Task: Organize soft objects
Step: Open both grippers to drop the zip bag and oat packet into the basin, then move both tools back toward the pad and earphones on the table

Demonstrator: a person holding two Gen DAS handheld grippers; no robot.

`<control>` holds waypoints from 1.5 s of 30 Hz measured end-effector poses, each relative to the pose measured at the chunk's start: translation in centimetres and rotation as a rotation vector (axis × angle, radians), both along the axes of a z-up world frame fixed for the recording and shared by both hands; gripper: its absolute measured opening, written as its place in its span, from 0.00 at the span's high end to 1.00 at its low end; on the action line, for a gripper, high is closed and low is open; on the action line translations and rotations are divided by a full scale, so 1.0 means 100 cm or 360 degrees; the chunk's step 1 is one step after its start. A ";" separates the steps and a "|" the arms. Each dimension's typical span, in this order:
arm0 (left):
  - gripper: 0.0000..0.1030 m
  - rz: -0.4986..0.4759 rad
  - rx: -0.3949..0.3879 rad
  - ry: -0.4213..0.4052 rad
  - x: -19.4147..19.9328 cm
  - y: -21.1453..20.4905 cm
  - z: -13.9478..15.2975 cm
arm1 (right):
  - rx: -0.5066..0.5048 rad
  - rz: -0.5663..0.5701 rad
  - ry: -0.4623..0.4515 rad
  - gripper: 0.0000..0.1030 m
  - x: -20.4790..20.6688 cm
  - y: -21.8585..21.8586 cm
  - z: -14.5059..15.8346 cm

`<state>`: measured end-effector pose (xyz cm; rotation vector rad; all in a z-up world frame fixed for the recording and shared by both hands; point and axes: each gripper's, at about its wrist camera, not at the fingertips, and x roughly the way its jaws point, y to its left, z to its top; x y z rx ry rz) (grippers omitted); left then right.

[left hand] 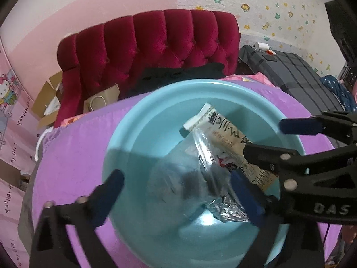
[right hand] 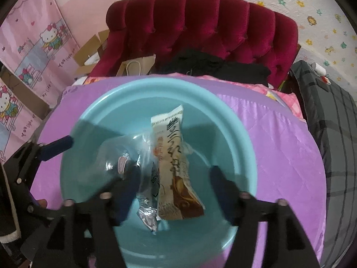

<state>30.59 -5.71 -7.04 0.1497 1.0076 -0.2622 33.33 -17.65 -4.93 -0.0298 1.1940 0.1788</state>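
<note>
A light blue plastic basin [left hand: 125, 134] [right hand: 241, 134] sits on a purple quilted bed cover. Inside it lie a beige snack packet with black script [left hand: 225, 134] [right hand: 169, 156] and a clear plastic bag with dark contents [left hand: 191, 178] [right hand: 125, 163]. My left gripper [left hand: 178, 192] hangs open over the basin, its fingers either side of the clear bag. My right gripper [right hand: 174, 183] is open above the basin, astride the beige packet, holding nothing. The right gripper also shows in the left wrist view [left hand: 263, 138], and a left fingertip in the right wrist view [right hand: 58, 147].
A red tufted headboard [left hand: 151, 42] [right hand: 200, 22] stands behind, with black clothing [left hand: 178, 73] and a paper bag [left hand: 102, 100] at its foot. A grey striped suitcase [left hand: 290, 69] lies right. Cardboard boxes [left hand: 51, 98] sit at left by the pink wall.
</note>
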 end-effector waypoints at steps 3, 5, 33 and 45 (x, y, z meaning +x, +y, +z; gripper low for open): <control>0.00 0.0008 0.0026 -0.0031 -0.006 0.000 0.005 | -0.0003 -0.0013 -0.0025 0.01 -0.007 0.000 0.006; 0.00 0.0006 0.0036 -0.0048 -0.012 0.000 0.009 | -0.0012 -0.0013 -0.0041 0.00 -0.013 0.000 0.010; 0.00 -0.0052 0.0048 -0.0201 -0.146 0.026 0.062 | -0.0069 -0.0155 -0.0193 0.00 -0.152 0.000 0.072; 0.00 -0.0030 0.0046 -0.0193 -0.205 0.046 0.038 | -0.0097 -0.0184 -0.0169 0.00 -0.212 -0.005 0.054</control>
